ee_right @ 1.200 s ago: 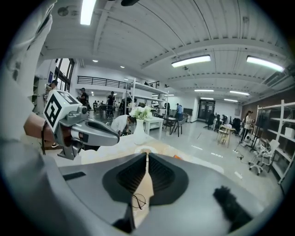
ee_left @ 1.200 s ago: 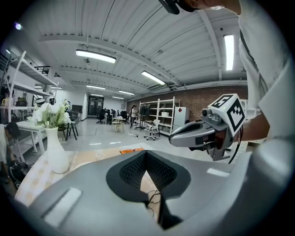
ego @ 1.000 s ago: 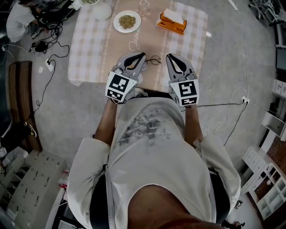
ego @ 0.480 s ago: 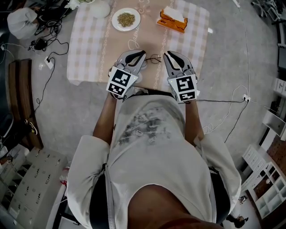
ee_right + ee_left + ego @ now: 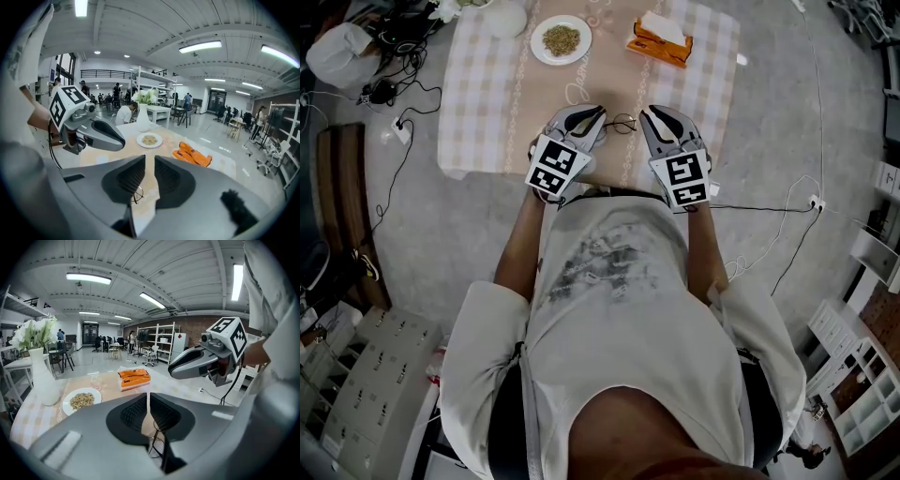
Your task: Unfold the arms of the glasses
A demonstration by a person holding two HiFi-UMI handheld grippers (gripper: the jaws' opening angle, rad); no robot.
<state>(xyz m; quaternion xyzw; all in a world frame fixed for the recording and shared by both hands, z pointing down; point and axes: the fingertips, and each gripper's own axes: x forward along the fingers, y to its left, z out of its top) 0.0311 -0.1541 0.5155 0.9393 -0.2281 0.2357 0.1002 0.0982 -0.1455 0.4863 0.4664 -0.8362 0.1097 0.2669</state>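
Observation:
Thin-rimmed glasses [image 5: 623, 122] lie on the beige runner of the table, between my two grippers. My left gripper [image 5: 599, 114] hangs just left of them. Its jaws have just been opening; a narrow slit shows between them with nothing in it. Below that slit, in the left gripper view, part of the glasses' wire frame [image 5: 157, 442] shows. My right gripper [image 5: 648, 114] is just right of the glasses. Its jaws have also been opening and stand apart, empty. The glasses [image 5: 136, 194] show low in the right gripper view under the left jaw.
A checked tablecloth [image 5: 487, 84] covers the table. At the far side are a plate of seeds [image 5: 561, 39], an orange tissue pack [image 5: 659, 42] and a white vase [image 5: 508, 19]. Cables run over the floor on both sides.
Both grippers have come down toward the table and a little closer to the glasses. The glasses lie where they were.

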